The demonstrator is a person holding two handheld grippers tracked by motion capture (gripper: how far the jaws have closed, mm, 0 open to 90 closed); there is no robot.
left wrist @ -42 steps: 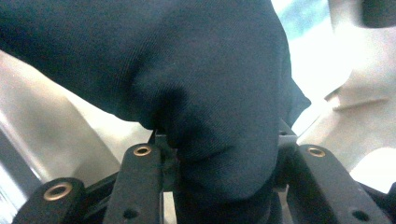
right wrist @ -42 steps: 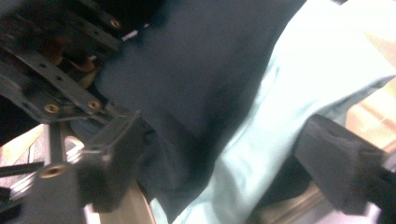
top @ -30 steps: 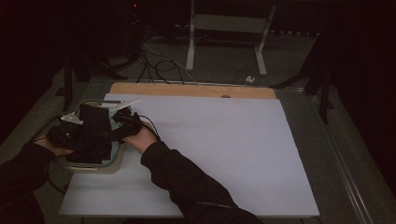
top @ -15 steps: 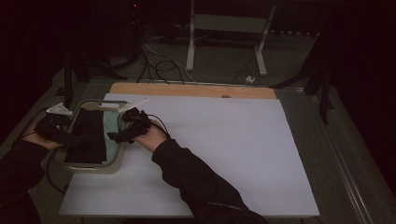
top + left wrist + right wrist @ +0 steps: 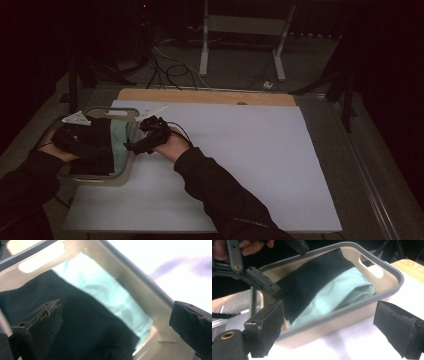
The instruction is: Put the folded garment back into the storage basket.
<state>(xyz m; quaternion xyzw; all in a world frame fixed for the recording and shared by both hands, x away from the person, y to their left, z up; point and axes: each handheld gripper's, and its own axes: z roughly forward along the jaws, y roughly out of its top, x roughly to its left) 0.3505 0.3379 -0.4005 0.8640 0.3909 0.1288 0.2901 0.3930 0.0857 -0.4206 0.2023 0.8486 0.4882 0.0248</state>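
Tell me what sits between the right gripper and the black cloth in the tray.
In the right gripper view, the tray's near wall and the folded mint-green cloth lie between the right gripper and the black cloth. The high view shows the same order.

We see a smooth plastic basket (image 5: 384, 287), beige inside with a grey rim and a faint sheen where light strikes its wall. In it lie a matt black cloth (image 5: 312, 280) and a soft, pale green cloth (image 5: 342, 292) with fine creases, both woven fabric. Our right gripper (image 5: 327, 327) has matt black jaws with rough, worn pads. The table's cover (image 5: 240, 150) looks like matt white paper; bare wood (image 5: 200, 96) shows along its far edge.
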